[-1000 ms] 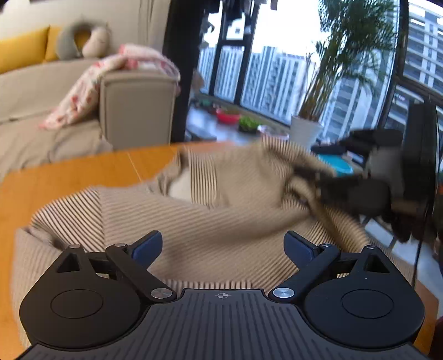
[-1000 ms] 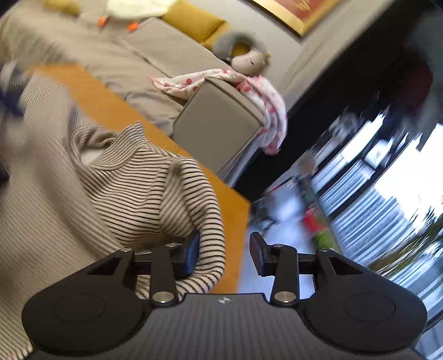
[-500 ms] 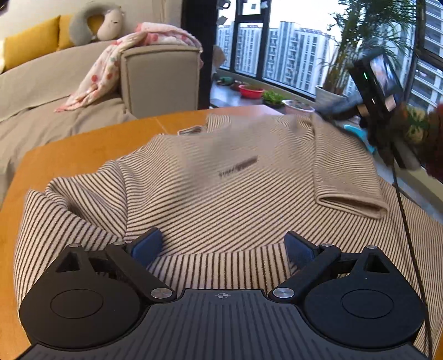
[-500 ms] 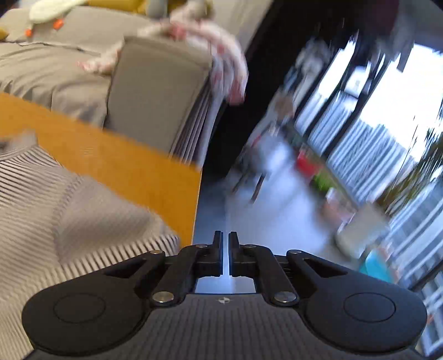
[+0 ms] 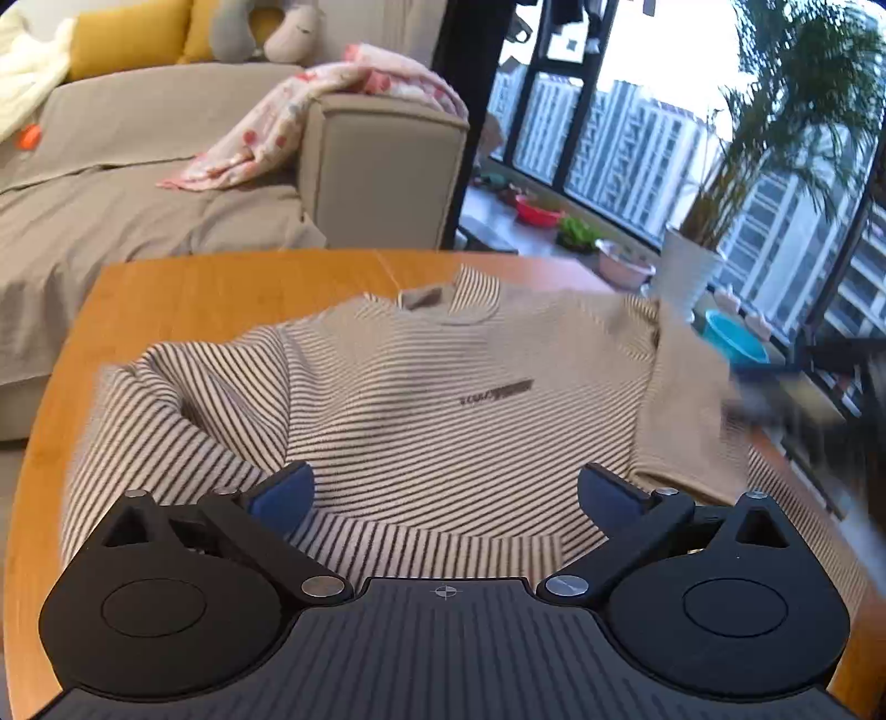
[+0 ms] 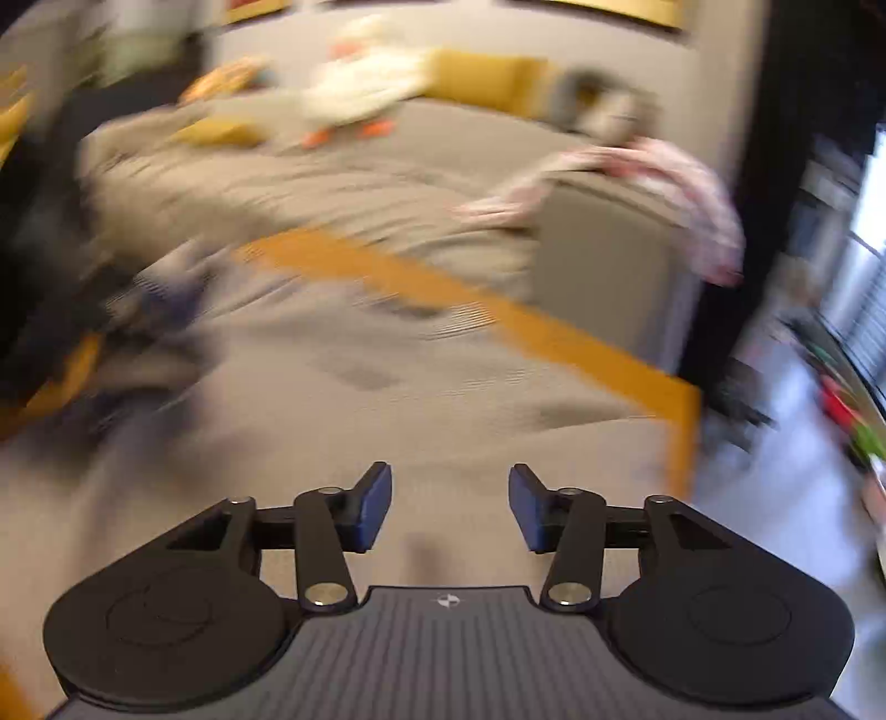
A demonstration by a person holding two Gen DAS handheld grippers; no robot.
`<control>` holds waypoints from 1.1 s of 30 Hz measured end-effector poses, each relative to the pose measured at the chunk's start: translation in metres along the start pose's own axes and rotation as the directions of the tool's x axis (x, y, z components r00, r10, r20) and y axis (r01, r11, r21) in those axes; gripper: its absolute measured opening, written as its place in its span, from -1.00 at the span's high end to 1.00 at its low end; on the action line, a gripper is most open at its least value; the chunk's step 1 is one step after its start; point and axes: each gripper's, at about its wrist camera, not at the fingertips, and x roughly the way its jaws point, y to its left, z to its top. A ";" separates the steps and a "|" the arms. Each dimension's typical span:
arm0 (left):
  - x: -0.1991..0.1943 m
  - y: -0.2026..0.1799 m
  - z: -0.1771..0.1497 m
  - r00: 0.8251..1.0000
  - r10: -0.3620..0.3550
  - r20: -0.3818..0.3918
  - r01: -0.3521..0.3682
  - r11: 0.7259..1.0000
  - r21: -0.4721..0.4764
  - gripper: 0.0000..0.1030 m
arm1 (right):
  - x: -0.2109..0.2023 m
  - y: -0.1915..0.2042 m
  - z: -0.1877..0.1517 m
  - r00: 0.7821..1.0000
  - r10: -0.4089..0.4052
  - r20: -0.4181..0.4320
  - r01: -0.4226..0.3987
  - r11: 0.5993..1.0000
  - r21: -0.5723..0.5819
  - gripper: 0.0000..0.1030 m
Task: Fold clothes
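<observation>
A wooden table [image 5: 221, 293] stands by a big grey sofa [image 5: 138, 183]. A pink spotty blanket [image 5: 310, 116] hangs over the sofa arm. Yellow cushions [image 5: 127, 33] and a grey neck pillow [image 5: 260, 27] sit at the back. By the window [image 5: 626, 133] grows a tall plant in a white pot [image 5: 686, 271]. A red bowl [image 5: 536, 210] and a blue tub [image 5: 736, 340] are on the floor.

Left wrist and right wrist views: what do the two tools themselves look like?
Both match. The left tool and right tool have matte black ribbed bodies marked with a small crosshair, round black discs each side, black linkage arms on silver pivot pins, and dark blue pads on the fingers. No cables or sleeves visible.
</observation>
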 end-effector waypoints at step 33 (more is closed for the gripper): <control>-0.086 0.040 -0.045 0.996 0.043 0.075 -0.023 0.969 -0.246 -1.00 | 0.032 0.025 0.197 0.958 0.043 0.283 -0.104 0.973 0.205 0.92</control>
